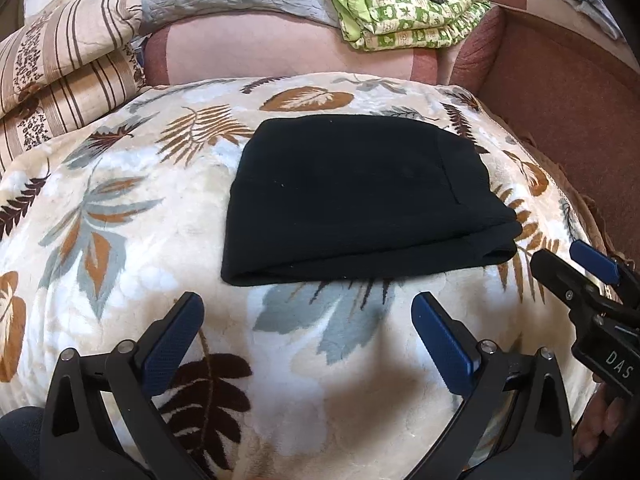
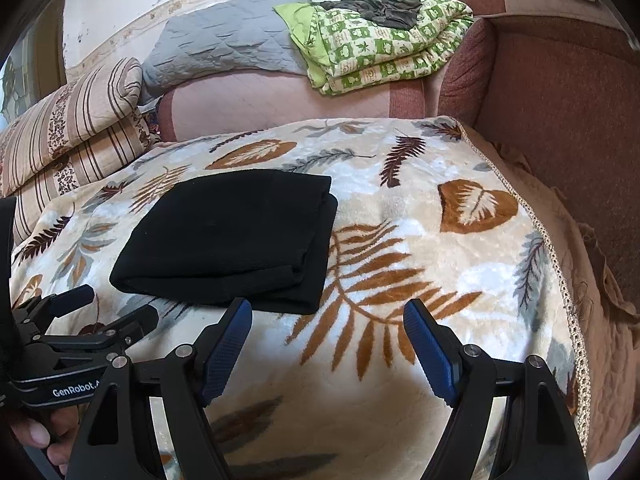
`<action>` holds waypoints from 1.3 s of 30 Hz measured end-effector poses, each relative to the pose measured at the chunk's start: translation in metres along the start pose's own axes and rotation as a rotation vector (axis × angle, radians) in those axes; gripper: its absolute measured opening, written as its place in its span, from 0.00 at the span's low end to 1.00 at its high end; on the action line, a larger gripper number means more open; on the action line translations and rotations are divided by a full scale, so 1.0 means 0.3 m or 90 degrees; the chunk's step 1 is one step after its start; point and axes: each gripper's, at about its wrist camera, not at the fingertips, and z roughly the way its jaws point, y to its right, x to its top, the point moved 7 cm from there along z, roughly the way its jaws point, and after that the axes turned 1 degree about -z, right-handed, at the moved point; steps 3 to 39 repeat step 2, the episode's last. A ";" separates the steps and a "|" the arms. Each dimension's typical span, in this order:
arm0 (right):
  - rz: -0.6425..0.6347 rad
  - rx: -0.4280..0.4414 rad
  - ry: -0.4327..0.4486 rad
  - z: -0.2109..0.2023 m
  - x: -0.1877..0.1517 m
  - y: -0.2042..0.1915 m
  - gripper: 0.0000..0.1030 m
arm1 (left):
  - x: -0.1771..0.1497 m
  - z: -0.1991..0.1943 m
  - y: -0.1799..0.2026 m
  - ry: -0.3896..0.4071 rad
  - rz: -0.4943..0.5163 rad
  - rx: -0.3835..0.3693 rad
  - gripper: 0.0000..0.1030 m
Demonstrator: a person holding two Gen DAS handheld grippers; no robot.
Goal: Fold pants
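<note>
The black pants (image 1: 360, 196) lie folded into a compact rectangle on the leaf-patterned blanket (image 1: 120, 280). They also show in the right wrist view (image 2: 228, 240), left of centre. My left gripper (image 1: 308, 312) is open and empty, just in front of the pants' near fold. My right gripper (image 2: 328, 316) is open and empty, near the pants' front right corner; it also shows at the right edge of the left wrist view (image 1: 560, 260). The left gripper shows at the left edge of the right wrist view (image 2: 116, 304).
A brown sofa backrest (image 2: 560, 100) rises at the right. Folded green patterned bedding (image 2: 380, 40) and a grey quilt (image 2: 224, 40) lie at the back. Striped pillows (image 2: 72, 128) are stacked at the left. The blanket's trimmed edge (image 2: 560, 280) runs along the right.
</note>
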 end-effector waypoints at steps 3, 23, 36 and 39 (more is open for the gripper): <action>0.000 0.000 0.000 -0.001 -0.001 -0.001 0.77 | -0.002 0.003 0.003 -0.004 0.002 -0.004 1.00; 0.000 0.000 0.000 -0.001 -0.001 -0.001 0.77 | -0.002 0.003 0.003 -0.004 0.002 -0.004 1.00; 0.000 0.000 0.000 -0.001 -0.001 -0.001 0.77 | -0.002 0.003 0.003 -0.004 0.002 -0.004 1.00; 0.000 0.000 0.000 -0.001 -0.001 -0.001 0.77 | -0.002 0.003 0.003 -0.004 0.002 -0.004 1.00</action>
